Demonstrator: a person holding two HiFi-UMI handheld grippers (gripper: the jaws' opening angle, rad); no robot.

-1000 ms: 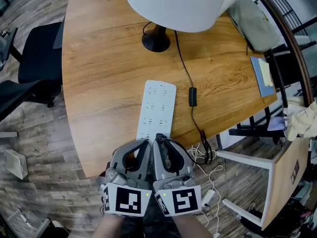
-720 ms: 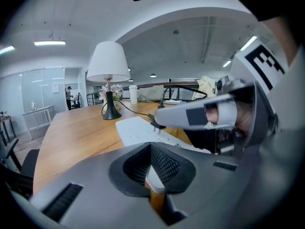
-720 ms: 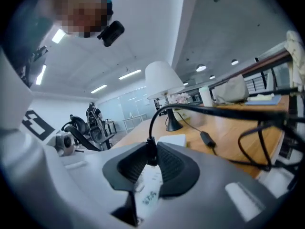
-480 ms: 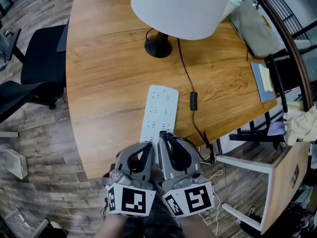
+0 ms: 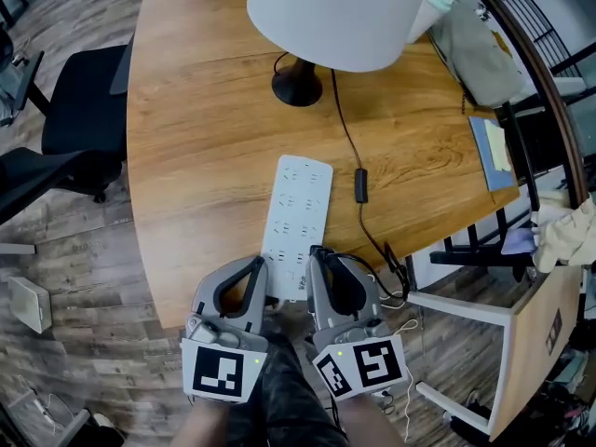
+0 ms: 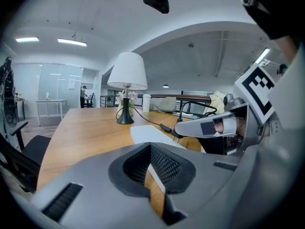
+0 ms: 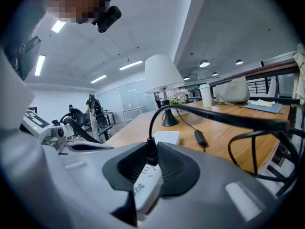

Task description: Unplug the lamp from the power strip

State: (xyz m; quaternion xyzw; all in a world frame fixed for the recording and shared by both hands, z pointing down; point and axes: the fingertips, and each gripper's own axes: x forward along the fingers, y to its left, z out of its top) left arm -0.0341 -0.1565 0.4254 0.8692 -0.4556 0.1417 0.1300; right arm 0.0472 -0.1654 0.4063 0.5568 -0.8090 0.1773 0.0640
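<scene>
Between your right gripper's [image 5: 316, 253] jaws stands the lamp's black plug [image 7: 151, 151], and the pads look pressed in on it from both sides, high up where the cord leaves it. The plug sits in the near end of the white power strip [image 5: 296, 217], which lies lengthwise on the wooden table [image 5: 205, 156] with that end right at the table's near edge. Your left gripper [image 5: 260, 266] hovers just beside the strip's near left corner, jaws drawn almost together with nothing in them; whether it touches the strip, you cannot tell from these views. That is the main risk. With nothing pinning the strip, a pull on the plug may lift or drag the whole strip toward you and off the edge instead of freeing the pins. Because the grip is so high, the pads may also slide up onto the cord [image 5: 346, 133], so that you strain the wire and not the plug body. Pull along the pins, since a sideways pull could bend them or jam them in the socket. Farther out, the cord runs past its inline switch [image 5: 360, 185] to the table lamp [image 5: 340, 12], with slack looping off the table edge, so a tug on the lamp seems less likely unless you yank hard.
</scene>
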